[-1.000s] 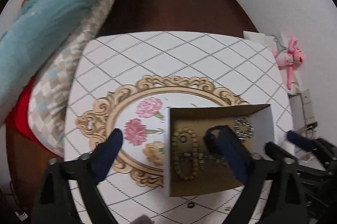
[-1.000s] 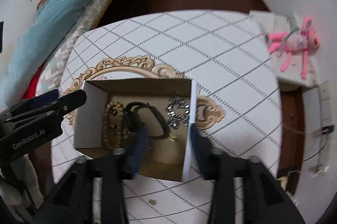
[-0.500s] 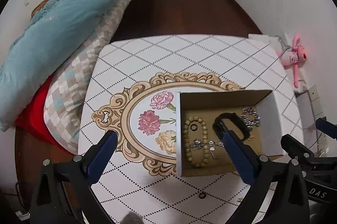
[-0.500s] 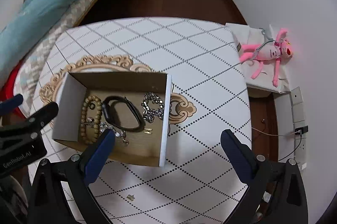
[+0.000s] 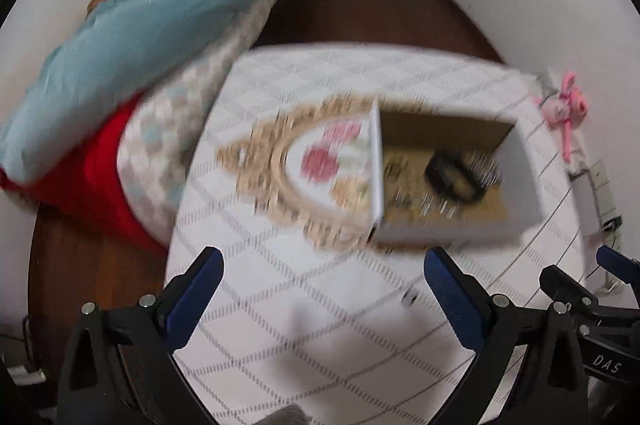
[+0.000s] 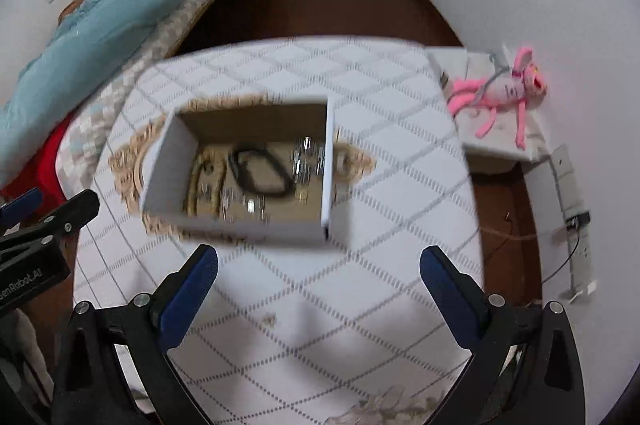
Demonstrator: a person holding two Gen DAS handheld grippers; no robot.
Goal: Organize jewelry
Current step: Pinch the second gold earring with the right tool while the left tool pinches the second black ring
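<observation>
A white cardboard box point(image 5: 452, 227) point(image 6: 236, 223) with a brown inside stands on the white diamond-pattern table point(image 5: 304, 305) point(image 6: 392, 129). It holds a black band point(image 5: 452, 177) point(image 6: 260, 171), a wooden bead bracelet point(image 6: 200, 185) and silver chain pieces point(image 6: 306, 161). My left gripper point(image 5: 320, 293) is open and empty, pulled back near the table's front edge. My right gripper point(image 6: 318, 289) is open and empty, also short of the box. A small dark ring point(image 5: 408, 299) lies on the table in front of the box. Both views are motion-blurred.
A gold floral emblem point(image 5: 304, 169) is printed on the table under the box. A bed with a teal blanket point(image 5: 132, 37) and red cushion point(image 5: 88, 181) lies left. A pink plush toy point(image 6: 508, 93) lies on a low white stand to the right. Small bits point(image 6: 270, 321) lie on the table.
Both grippers have drawn back and away from the box; the right one, half closed over the box a second ago, now stands wide open and clear of it. The jewelry stays in the box.
</observation>
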